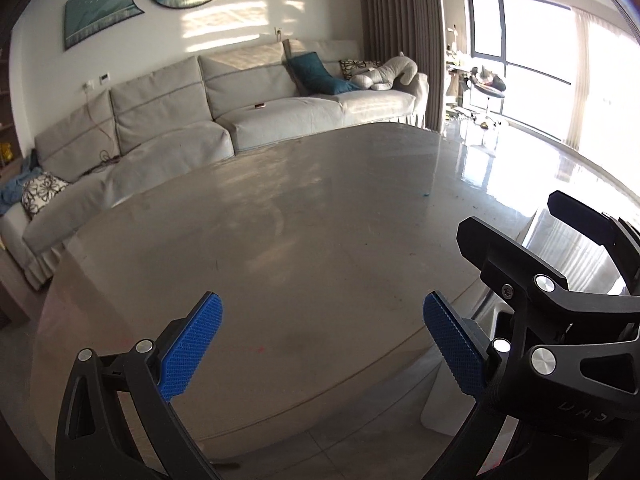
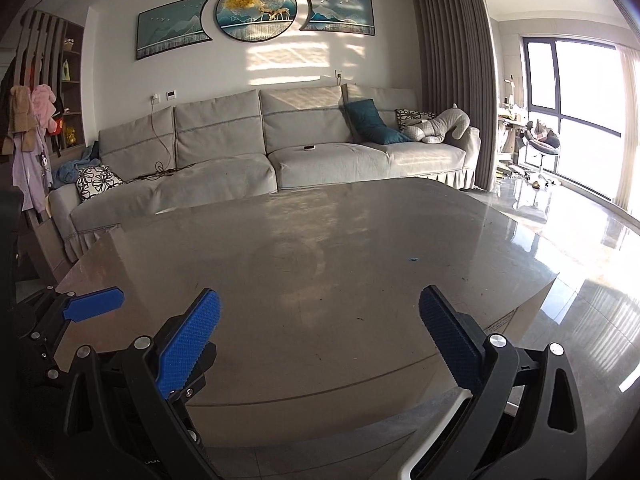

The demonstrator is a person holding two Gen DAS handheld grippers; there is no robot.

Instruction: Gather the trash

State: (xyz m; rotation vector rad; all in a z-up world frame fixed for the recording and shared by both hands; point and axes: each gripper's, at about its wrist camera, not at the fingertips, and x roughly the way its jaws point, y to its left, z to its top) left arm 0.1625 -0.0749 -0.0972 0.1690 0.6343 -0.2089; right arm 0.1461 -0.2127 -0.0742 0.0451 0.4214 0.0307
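Both hand-held grippers, left (image 1: 322, 344) and right (image 2: 318, 342), jaws apart and empty, hover over glossy grey table (image 2: 320, 248); likely next: tiny blue scrap (image 2: 413, 258) mid-frame.

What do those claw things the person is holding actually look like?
Each gripper, left and right, has two black, angular plastic arms joined by round silver bolts. The fingers carry bright blue pads with a fine bumpy texture. No cables or sleeves show.
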